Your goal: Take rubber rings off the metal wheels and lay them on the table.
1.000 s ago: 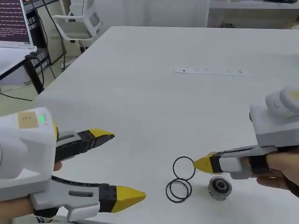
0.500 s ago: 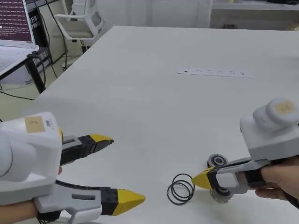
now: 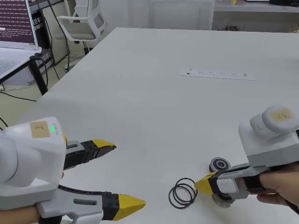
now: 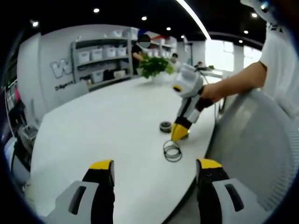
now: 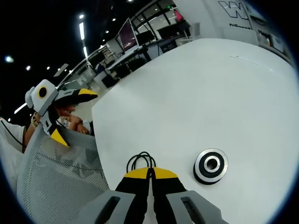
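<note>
Several black rubber rings lie overlapped in a loose pile on the white table, lower centre of the head view, none of them on a wheel. Right gripper: jaws pressed together, nothing seen between them, tips just beside the pile. One metal wheel lies flat just above it; a second wheel sits partly hidden beneath. Left gripper, lower left — jaws wide apart, empty, well apart from the rings.
</note>
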Tool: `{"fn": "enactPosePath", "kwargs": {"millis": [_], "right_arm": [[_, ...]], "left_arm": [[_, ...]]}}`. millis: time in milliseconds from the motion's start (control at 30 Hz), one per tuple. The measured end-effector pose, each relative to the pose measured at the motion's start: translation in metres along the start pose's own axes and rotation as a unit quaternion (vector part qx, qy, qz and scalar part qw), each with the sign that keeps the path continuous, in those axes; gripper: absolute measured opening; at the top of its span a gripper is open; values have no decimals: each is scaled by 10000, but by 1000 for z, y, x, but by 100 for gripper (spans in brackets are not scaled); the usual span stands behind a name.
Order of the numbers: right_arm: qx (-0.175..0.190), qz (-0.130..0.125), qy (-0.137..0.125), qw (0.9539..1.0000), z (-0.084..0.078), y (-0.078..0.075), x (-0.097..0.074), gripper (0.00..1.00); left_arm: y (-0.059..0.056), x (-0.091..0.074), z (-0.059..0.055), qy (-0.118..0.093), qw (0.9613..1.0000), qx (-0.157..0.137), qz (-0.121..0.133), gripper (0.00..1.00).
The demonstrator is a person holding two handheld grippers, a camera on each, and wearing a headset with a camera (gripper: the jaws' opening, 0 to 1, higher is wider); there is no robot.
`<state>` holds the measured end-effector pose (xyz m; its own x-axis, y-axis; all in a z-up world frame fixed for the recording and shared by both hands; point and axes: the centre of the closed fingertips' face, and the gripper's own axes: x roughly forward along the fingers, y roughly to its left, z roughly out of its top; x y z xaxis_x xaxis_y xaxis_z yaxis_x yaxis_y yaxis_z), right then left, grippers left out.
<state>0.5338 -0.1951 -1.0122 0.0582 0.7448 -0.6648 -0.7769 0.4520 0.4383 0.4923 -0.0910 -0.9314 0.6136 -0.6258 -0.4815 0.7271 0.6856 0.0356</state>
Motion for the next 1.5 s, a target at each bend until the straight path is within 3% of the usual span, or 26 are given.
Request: {"fn": "enactPosePath", "kwargs": {"millis": [500, 1133, 1333, 1500], "right_arm": [[-321, -103, 132, 9993, -3, -1, 2, 2], [-1064, -270, 454, 9929, -9, 4, 3, 6], [-1312, -413, 529, 9891, -9, 0, 1, 13], [-1245, -480, 466, 9900, -6, -5, -5, 17]], "left_arm": [[2, 1, -1, 7, 10000, -19, 27, 71], [3, -1, -1, 14, 10000, 23, 66, 70], [4, -1, -2, 36, 9999, 37, 94, 70], [4, -1, -3, 56, 9999, 44, 106, 70]]}}
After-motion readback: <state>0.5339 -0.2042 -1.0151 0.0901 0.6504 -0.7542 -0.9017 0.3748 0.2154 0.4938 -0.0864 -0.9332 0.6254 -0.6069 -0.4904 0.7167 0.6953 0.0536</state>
